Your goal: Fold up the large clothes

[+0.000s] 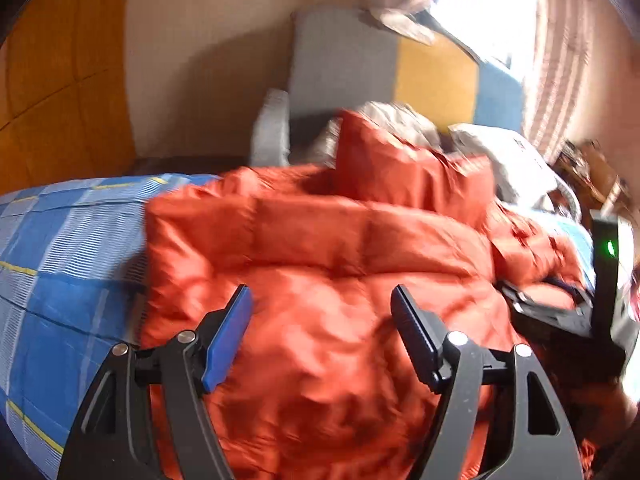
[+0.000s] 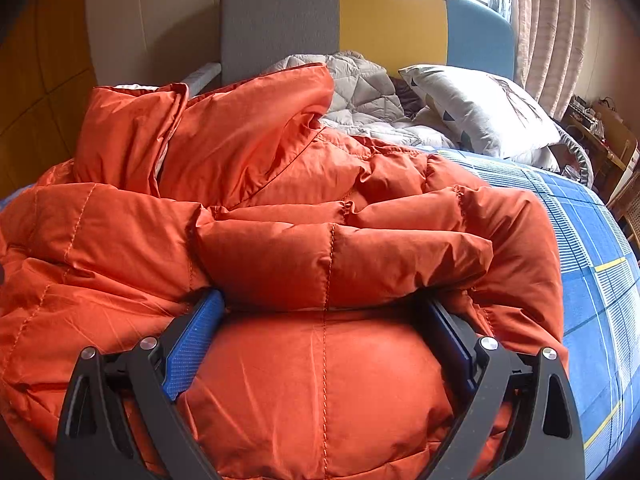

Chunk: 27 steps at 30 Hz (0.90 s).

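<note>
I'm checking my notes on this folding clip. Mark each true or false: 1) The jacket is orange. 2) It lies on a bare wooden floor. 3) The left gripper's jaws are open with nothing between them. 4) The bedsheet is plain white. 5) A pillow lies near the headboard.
1) True: the puffer jacket is orange.
2) False: it lies on the bed.
3) True: the left gripper is open above the jacket.
4) False: the bedsheet is blue plaid.
5) True: the pillow lies by the headboard.
</note>
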Each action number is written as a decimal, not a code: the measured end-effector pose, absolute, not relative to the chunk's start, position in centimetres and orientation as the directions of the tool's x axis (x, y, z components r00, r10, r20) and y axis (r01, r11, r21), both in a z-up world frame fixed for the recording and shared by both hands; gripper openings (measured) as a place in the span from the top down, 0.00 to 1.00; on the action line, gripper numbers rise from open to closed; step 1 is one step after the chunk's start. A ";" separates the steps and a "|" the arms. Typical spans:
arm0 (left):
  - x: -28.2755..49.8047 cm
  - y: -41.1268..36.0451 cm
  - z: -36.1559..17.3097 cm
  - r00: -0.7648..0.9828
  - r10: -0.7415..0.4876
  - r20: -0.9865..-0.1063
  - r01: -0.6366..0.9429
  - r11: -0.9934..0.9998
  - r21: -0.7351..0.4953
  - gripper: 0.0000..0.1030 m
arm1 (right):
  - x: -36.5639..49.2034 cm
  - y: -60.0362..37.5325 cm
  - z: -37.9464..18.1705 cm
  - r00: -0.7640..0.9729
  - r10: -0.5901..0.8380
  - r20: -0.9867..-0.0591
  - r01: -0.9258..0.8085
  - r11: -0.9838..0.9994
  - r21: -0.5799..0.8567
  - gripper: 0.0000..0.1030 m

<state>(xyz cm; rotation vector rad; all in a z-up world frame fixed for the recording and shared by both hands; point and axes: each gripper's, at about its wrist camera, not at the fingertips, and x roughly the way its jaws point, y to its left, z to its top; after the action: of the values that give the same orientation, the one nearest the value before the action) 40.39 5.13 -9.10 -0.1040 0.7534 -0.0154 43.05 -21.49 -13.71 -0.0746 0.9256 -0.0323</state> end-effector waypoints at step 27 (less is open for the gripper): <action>23.0 14.7 -7.7 0.700 -0.030 -0.714 -0.126 0.978 -0.164 0.24 | 30.1 -31.0 -6.3 0.440 0.056 -0.896 -0.103 0.995 0.011 0.05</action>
<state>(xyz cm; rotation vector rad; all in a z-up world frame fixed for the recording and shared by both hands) 23.04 14.70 -7.68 -0.2073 0.7955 0.0541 30.09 -31.04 -6.30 -0.0475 1.1104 0.0990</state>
